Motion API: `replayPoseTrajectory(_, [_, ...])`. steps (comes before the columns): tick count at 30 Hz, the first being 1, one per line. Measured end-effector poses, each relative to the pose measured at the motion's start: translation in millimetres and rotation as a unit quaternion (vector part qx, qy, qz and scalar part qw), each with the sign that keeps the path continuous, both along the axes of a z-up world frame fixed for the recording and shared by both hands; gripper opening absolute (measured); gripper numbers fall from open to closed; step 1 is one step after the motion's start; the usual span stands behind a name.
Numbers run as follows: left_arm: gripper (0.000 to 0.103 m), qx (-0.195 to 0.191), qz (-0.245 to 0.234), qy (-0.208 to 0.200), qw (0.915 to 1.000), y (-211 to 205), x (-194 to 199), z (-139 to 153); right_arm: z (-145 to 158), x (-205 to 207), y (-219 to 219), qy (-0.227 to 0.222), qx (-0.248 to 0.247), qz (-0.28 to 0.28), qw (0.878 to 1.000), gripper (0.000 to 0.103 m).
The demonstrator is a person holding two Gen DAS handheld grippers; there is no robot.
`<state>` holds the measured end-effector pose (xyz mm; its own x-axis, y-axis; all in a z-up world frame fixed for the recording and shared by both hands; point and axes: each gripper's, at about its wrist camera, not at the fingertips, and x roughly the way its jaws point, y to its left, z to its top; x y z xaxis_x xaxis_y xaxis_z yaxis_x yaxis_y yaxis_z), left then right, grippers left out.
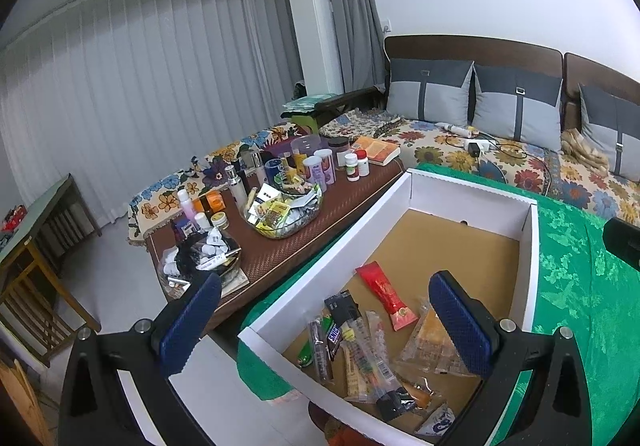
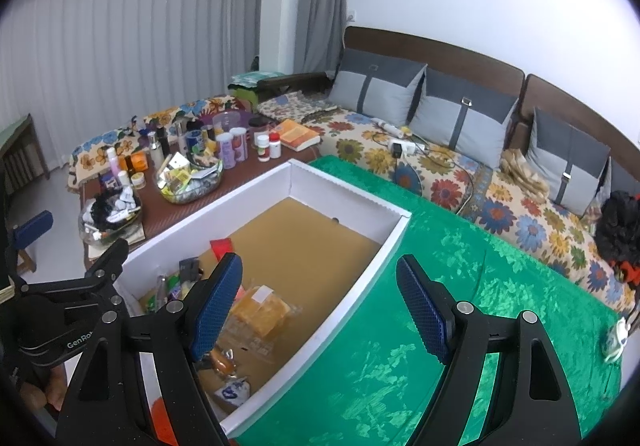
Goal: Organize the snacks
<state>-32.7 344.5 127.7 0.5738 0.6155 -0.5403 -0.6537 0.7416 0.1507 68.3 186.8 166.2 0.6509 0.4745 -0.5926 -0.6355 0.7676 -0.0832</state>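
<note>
Left gripper (image 1: 325,324) jaws wide, nothing between pads — poised over near end of white box (image 1: 472,193). Right gripper (image 2: 320,306) jaws wide too, empty, straddling box's right wall. Snacks (image 1: 362,342) heaped at near end of box, red packet (image 1: 386,294) behind them. Box sits on green cloth (image 2: 460,278); cluttered counter (image 1: 304,246) just beside, sofa (image 2: 460,170) beyond.

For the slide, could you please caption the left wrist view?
Open left gripper hovering over a white cardboard box of wrapped snacks, red packet among them, on green cloth.
</note>
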Motion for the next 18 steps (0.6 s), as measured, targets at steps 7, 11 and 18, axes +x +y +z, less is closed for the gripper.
replayPoseTrajectory(7, [0.103,-0.009,0.005,-0.005,0.9999,2.3,-3.9,-1.7,-5.4,-5.9,10.4,0.005,-0.006,0.009,1.0,0.082])
replayPoseTrajectory(11, [0.103,-0.02,0.005,0.001,0.9998,5.9,-3.9,-6.8,-12.7,-3.1,14.7,0.02,-0.011,0.012,1.0,0.082])
replayPoseTrajectory(18, [0.103,-0.053,0.018,0.013,0.9983,16.3,-4.3,-19.6,-23.6,-1.9,22.5,0.036,-0.02,0.019,0.999,0.082])
